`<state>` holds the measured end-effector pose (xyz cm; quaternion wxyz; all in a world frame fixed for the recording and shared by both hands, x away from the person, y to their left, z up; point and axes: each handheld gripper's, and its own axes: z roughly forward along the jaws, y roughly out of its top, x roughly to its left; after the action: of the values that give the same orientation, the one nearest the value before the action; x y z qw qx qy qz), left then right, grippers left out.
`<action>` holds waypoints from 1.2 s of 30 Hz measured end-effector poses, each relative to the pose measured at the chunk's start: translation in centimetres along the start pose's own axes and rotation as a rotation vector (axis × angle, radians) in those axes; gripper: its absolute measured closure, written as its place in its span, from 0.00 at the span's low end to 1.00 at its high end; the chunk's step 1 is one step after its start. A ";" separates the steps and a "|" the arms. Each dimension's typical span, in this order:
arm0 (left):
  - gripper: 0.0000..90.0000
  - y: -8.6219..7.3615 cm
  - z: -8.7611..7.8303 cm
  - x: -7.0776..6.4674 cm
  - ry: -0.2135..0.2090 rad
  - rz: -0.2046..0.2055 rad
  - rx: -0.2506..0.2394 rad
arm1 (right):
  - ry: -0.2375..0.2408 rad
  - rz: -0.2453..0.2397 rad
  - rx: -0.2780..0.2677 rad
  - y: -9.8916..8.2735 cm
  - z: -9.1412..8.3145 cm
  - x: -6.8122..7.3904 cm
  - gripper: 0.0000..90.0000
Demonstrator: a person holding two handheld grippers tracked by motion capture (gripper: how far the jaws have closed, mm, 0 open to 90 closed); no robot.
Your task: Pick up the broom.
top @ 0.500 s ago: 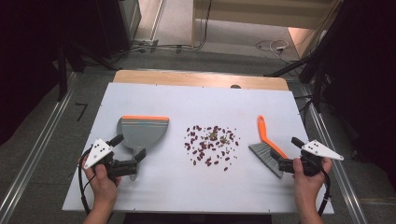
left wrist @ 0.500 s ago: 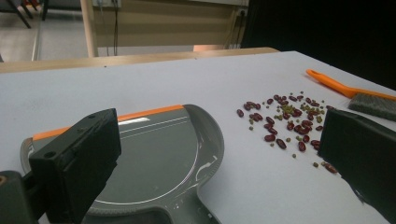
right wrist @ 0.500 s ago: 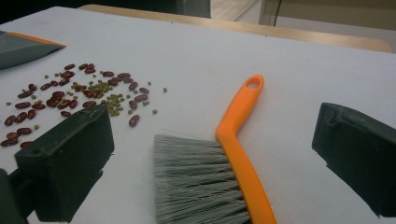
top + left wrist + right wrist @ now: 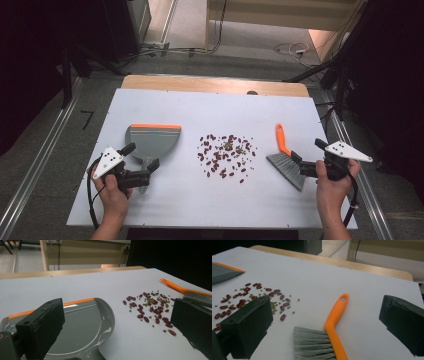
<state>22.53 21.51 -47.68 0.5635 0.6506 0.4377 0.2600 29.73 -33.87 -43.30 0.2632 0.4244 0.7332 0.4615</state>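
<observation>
Black and blocky, the jaws of the right gripper (image 4: 303, 165) are standing spread wide with nothing pinched, and in the right gripper view they are framing the brush (image 4: 329, 335) without touching it. The left gripper (image 4: 145, 165) is likewise gaping open, its jaws straddling the near end of the dustpan (image 4: 151, 141), where the stubby handle is sticking out toward the person.

The brush is looking like light, stiff plastic: an orange handle (image 4: 282, 140) that should not bend under a pinch, and a fan of grey bristles (image 4: 287, 169) that will give way and offer no hold. The handle is the place to grip, probably low down near the bristle head so the sweep stays controlled. Its smooth surface may be a little slippery. Its long axis is running from near to far, the handle tip pointing at the far edge of the bench (image 4: 210, 200) and the bristles toward the near right corner.

The dustpan is also seeming light and rigid, a thin grey shell with an orange lip. Its handle is the sensible hold, since the scoop walls are too wide and shallow. Its mouth is facing the far edge, with its axis running near to far, so it is not yet opening toward the beans.

The scattered beans (image 4: 226, 154), red ones mixed with small green ones, are lying mid-bench between the two tools, loose and likely to roll.
</observation>
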 end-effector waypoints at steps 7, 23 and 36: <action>0.00 0.0 0.2 -0.1 -0.004 0.011 0.010 | 0.007 0.018 0.024 1.8 1.2 -0.6 0.00; 0.00 -0.2 0.3 -0.1 -0.002 0.014 0.027 | 0.005 0.025 0.187 4.5 6.3 -0.8 0.13; 0.00 -0.3 0.2 -0.3 -0.018 0.014 0.032 | -0.030 0.172 0.402 2.2 8.6 -1.7 0.69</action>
<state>22.52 21.16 -48.00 0.5552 0.6650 0.4319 0.2510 38.14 -31.00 -45.13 0.1437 0.5363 0.7675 0.3205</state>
